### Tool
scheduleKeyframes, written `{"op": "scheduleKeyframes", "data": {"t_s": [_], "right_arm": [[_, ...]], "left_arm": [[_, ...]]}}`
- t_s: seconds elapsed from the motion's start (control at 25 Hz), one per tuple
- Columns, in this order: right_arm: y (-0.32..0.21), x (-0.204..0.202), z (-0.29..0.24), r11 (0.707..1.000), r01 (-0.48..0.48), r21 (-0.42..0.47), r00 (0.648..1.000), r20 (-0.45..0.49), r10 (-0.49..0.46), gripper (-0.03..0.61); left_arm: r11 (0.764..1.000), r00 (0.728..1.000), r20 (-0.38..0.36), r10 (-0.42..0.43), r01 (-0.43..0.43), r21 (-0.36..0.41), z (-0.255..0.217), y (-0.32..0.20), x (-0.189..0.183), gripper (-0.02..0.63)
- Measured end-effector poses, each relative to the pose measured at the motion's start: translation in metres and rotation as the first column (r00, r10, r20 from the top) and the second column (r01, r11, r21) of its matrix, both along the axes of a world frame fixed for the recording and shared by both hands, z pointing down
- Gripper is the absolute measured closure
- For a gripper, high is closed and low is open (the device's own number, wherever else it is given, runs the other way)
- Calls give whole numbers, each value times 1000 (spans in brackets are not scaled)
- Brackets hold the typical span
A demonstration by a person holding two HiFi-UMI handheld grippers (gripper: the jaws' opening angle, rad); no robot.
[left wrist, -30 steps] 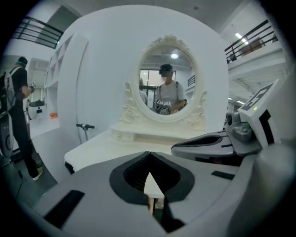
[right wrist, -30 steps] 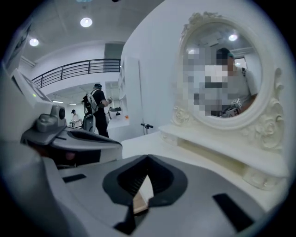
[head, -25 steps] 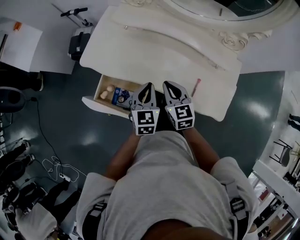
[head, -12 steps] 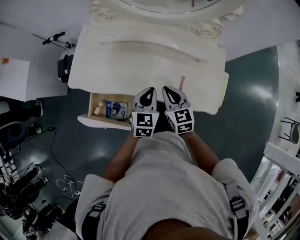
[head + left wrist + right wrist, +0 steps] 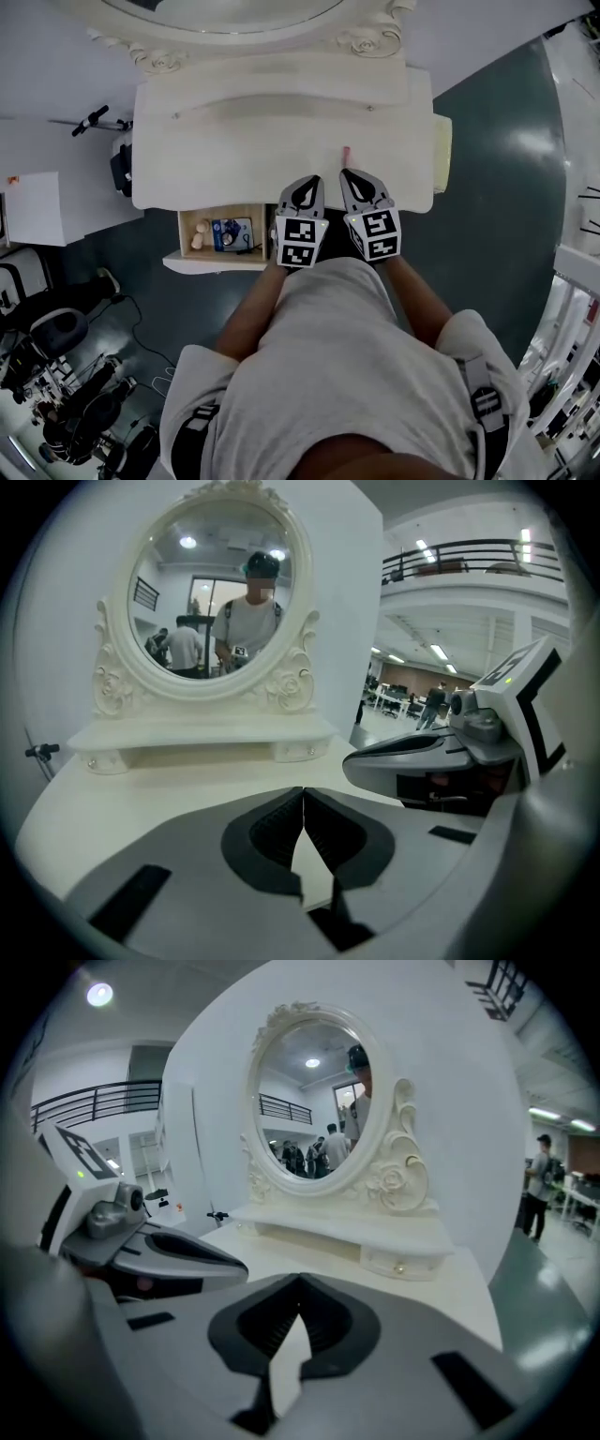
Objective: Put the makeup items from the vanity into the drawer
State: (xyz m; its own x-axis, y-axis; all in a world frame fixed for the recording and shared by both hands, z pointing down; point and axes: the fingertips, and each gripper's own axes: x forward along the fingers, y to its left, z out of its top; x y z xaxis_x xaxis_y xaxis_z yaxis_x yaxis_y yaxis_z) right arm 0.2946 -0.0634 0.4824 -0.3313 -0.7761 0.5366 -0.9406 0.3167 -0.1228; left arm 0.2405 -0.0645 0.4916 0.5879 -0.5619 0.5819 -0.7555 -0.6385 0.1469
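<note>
Overhead, the left tool [image 5: 313, 180] and the right tool [image 5: 350, 174] sit side by side over the front edge of the cream bench [image 5: 234, 159]. A pink makeup item [image 5: 345, 154] lies on the bench just ahead of the right tool. The drawer [image 5: 185, 236] stands open at the lower left, holding a blue packet [image 5: 231, 232] and beige pieces [image 5: 198, 233]. In the left gripper view, the jaws meet tip to tip with nothing between them, and the oval mirror [image 5: 217, 592] is ahead. In the right gripper view, the jaws are likewise closed and empty.

Dark teal floor [image 5: 506, 169]; black office chair [image 5: 39, 326] lower left; balcony railing [image 5: 441, 546] overhead.
</note>
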Motion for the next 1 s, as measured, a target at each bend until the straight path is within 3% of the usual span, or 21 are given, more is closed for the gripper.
{"op": "scheduleKeyframes", "data": {"t_s": [0.32, 0.56, 1.0], "right_arm": [[3, 49, 29, 992, -91, -86, 995, 22, 93, 563], [-5, 80, 46, 985, -133, -114, 990, 20, 137, 565], [-23, 111, 60, 982, -122, -147, 992, 10, 125, 563]], "left_arm": [[988, 993, 63, 102, -94, -126, 41, 1, 50, 606], [964, 973, 140, 182, -148, -222, 81, 0, 78, 606], [920, 949, 275, 155, -38, -390, 136, -7, 90, 604]]}}
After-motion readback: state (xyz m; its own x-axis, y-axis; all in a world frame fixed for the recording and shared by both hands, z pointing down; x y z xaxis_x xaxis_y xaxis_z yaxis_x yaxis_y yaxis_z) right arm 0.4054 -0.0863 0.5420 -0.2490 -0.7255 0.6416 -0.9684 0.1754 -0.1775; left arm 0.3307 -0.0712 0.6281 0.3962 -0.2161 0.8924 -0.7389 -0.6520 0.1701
